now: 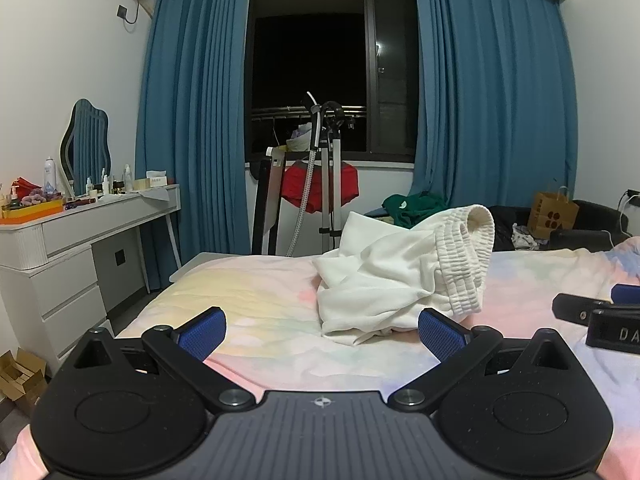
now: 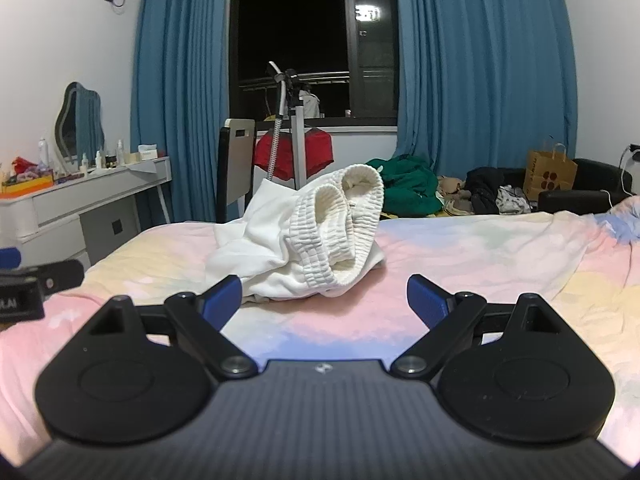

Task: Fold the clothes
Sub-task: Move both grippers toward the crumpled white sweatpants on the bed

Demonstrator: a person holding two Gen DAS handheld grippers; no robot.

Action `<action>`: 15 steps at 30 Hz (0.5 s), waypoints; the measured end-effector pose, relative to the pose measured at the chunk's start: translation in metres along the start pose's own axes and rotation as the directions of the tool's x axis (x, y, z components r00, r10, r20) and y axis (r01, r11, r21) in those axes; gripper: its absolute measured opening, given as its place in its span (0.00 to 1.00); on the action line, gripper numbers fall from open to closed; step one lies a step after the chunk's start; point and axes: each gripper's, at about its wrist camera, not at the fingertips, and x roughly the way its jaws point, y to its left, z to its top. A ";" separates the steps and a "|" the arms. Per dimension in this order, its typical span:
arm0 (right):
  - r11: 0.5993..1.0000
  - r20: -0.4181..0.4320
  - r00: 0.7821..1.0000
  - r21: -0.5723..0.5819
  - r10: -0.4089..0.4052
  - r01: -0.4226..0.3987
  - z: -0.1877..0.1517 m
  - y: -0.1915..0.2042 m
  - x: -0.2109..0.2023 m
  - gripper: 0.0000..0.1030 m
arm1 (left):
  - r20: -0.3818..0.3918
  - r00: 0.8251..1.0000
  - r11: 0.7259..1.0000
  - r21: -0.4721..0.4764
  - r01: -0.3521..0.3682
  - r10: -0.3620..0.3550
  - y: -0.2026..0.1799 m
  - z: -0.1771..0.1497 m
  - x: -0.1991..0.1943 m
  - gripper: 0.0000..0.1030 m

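Both grippers hovered low over pastel bedsheet (image 1: 260, 300): left gripper (image 1: 322, 332) & right gripper (image 2: 324, 300), jaws spread wide, gripping nothing. White garment (image 1: 384, 280) lay crumpled mid-bed just ahead, ribbed waistband (image 2: 340, 232) standing up; blue curtains (image 1: 192, 120) framed dark window (image 1: 312, 60) behind

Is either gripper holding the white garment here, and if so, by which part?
Nothing is held. The left gripper and right gripper are both open, short of the crumpled white garment on the bed.
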 end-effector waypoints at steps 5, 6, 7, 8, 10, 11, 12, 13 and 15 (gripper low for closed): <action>0.999 0.020 1.000 0.035 0.005 -0.005 -0.001 -0.004 -0.005 0.88 | -0.005 1.000 1.000 -0.007 0.006 -0.006 0.001 -0.005 -0.001 1.00; 0.999 0.024 1.000 0.042 0.006 -0.007 -0.002 -0.005 -0.007 0.88 | -0.007 1.000 1.000 -0.008 0.009 -0.009 0.000 -0.006 0.000 1.00; 0.999 0.029 1.000 0.049 0.006 -0.008 -0.002 -0.005 -0.008 0.88 | -0.010 1.000 1.000 -0.011 0.013 -0.013 0.001 -0.008 0.000 1.00; 0.999 0.019 1.000 0.052 0.001 -0.002 -0.002 -0.006 -0.005 0.88 | -0.012 1.000 1.000 -0.013 0.015 -0.015 0.003 -0.008 -0.001 1.00; 0.998 -0.001 1.000 0.058 -0.009 0.009 -0.002 -0.007 0.000 0.88 | -0.015 1.000 1.000 -0.004 0.011 -0.011 -0.001 -0.009 0.000 1.00; 0.998 -0.001 1.000 0.064 -0.007 0.007 -0.001 -0.008 0.000 0.88 | -0.014 1.000 1.000 -0.001 0.008 -0.008 -0.001 -0.009 0.000 1.00; 0.998 0.000 1.000 0.069 -0.006 0.006 -0.001 -0.009 0.000 0.88 | -0.012 1.000 1.000 0.002 0.004 -0.004 -0.002 -0.010 0.000 1.00; 0.997 0.000 1.000 0.075 -0.004 0.004 -0.001 -0.010 0.000 0.88 | -0.013 1.000 1.000 0.004 0.000 0.000 -0.002 -0.011 0.001 1.00; 0.996 0.002 1.000 0.088 0.002 -0.002 0.000 -0.012 -0.001 0.88 | -0.021 1.000 1.000 0.005 -0.004 0.004 -0.001 -0.014 0.004 1.00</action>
